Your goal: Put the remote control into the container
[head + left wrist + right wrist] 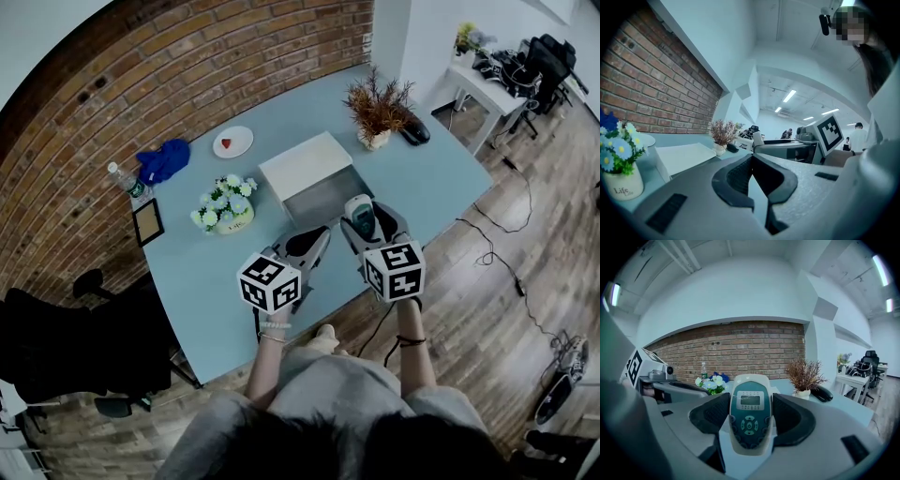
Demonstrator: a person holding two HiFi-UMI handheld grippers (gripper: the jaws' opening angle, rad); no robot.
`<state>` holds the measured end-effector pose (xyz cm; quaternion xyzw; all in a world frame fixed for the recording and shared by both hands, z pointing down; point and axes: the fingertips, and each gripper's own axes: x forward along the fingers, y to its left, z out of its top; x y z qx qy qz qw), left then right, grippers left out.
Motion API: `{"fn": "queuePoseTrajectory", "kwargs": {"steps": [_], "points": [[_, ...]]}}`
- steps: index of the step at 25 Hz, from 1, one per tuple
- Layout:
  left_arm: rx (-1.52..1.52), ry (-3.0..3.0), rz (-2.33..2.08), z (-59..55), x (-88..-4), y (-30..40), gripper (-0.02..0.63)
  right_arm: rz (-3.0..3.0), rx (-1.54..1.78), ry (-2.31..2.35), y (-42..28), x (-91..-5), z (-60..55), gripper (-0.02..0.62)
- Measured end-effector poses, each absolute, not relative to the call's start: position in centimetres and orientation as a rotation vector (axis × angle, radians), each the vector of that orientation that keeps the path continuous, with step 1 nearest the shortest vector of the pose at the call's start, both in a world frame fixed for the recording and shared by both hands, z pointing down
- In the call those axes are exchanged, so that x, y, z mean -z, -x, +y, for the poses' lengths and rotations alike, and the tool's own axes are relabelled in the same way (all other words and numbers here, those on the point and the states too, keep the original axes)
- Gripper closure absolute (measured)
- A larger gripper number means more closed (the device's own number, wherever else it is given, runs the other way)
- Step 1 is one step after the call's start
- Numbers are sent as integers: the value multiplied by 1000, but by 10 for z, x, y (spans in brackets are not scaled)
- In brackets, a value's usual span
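The remote control (360,218) is white with a teal face, a small screen and round buttons (749,414). My right gripper (364,212) is shut on it, the pads pressing its two sides (750,417), and holds it above the table's near edge. Just beyond it stands the container (327,195), an open grey box with a white lid (305,161) lying against its far side. The same box shows as a white slab (684,157) in the left gripper view. My left gripper (322,234) hovers left of the right one, its fingertips meeting with nothing between them (751,160).
On the light blue table (431,178) are a flower pot (223,208), a dried plant (378,111), a black object (414,129), a plate (232,142), a blue cloth (164,159), a bottle (124,178) and a picture frame (148,222). A black chair (56,347) stands at the left.
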<state>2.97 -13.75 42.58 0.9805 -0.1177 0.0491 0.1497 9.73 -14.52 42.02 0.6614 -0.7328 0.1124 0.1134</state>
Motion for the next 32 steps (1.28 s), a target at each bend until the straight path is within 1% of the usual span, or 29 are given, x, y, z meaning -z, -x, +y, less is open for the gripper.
{"fn": "queuePoseTrajectory", "kwargs": {"steps": [13, 24, 32], "points": [[-166, -2768, -392, -172, -446, -43, 603, -2161, -356, -1869, -118, -437, -181, 310], [-152, -2658, -595, -211, -463, -60, 603, -2264, -321, -1555, -123, -450, -243, 309], [-129, -2575, -770, -234, -478, -55, 603, -2311, -256, -1268, -114, -475, -274, 310]]}}
